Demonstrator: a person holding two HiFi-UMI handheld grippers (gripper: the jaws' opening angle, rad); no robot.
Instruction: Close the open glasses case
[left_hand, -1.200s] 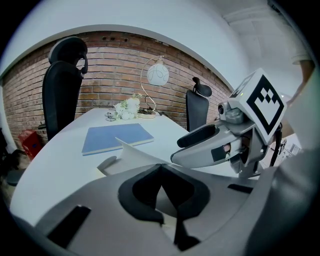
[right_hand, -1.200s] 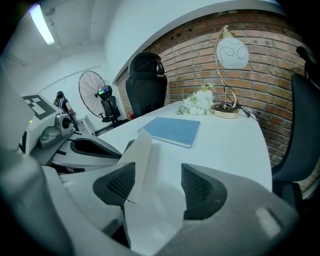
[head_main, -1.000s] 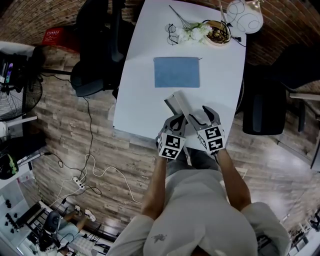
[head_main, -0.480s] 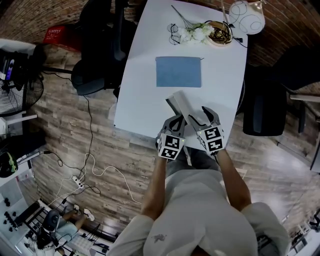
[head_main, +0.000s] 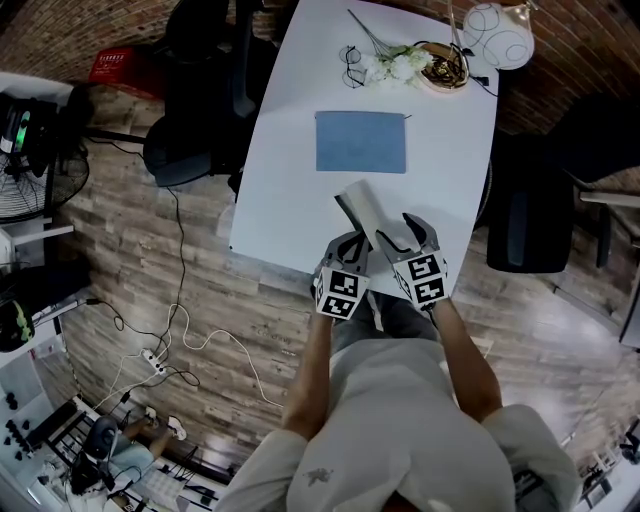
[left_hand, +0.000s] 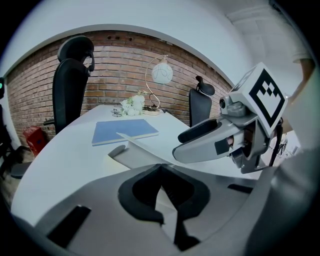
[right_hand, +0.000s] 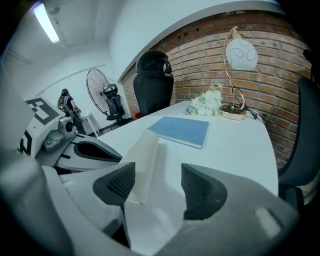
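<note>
The table (head_main: 290, 200) top is seen as smooth, matt white. The glasses case (head_main: 360, 207) is finished in a pale matt material, and the blue cover (head_main: 361, 142) is likewise matt. Rough brick is shown on the wall (right_hand: 200, 55), grained wood planks on the floor (head_main: 130, 250). The pads (right_hand: 118, 184) of the right gripper (right_hand: 157, 180) are moulded in ribbed matt black.

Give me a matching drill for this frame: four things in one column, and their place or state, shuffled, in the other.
Things:
1. glasses case
2. blue pad
3. lamp
4. right gripper

Place or state:
A. jaws apart
B. at the far corner of the table
C. lying flat, mid-table
D. lid raised, by the near table edge

Pairs: 1-D, 2-C, 3-B, 4-A
</note>
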